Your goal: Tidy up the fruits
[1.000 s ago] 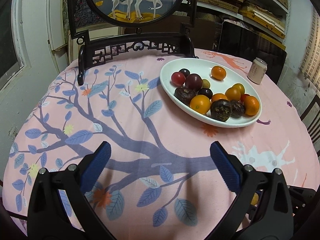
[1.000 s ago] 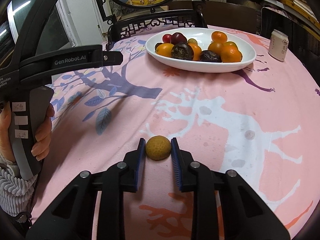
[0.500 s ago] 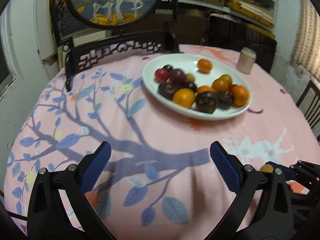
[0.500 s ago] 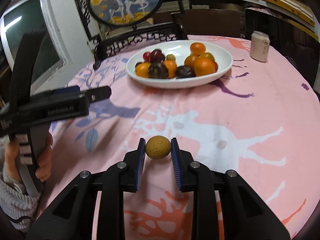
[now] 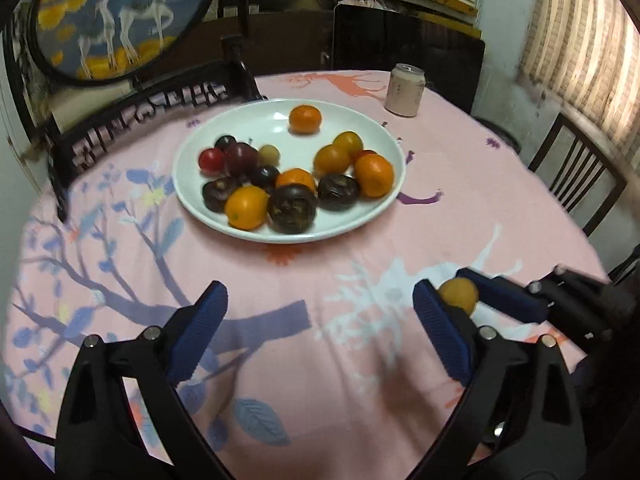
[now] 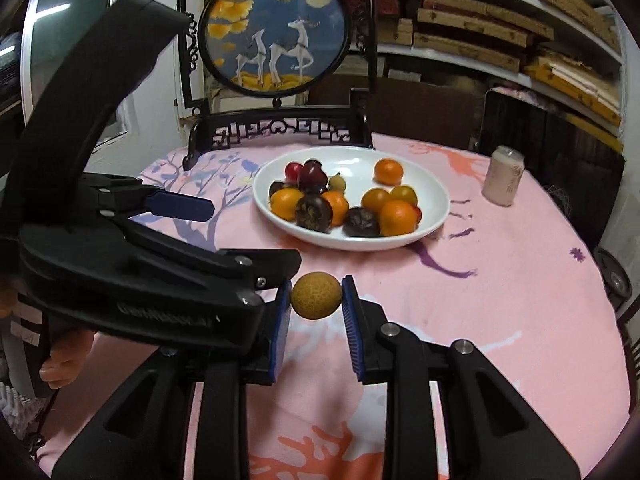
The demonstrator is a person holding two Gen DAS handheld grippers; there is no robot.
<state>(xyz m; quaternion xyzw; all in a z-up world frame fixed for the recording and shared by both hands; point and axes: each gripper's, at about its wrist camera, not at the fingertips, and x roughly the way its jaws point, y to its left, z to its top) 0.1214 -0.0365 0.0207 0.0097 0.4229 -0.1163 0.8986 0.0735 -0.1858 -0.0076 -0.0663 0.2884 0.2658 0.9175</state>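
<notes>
- Since a second ago, my right gripper (image 6: 316, 300) has lifted the small tan fruit (image 6: 316, 295) off the pink tablecloth (image 6: 500, 280) toward the white plate (image 6: 436, 188).
- My left gripper (image 5: 316, 320) hangs wide and empty.
- Risk: a round fruit (pinched only at its sides) may slip out, or roll once released among the crowded fruits.
- Hard to make out: the left-wrist view is motion-blurred.

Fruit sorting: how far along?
Done: the white plate already holds the oranges, dark fruits and small red ones. In hand: the right gripper is shut on a small tan fruit, lifted off the tablecloth, short of the plate. The left gripper is open and empty. Left: drop that fruit in the plate; no other loose fruit is visible.
</notes>
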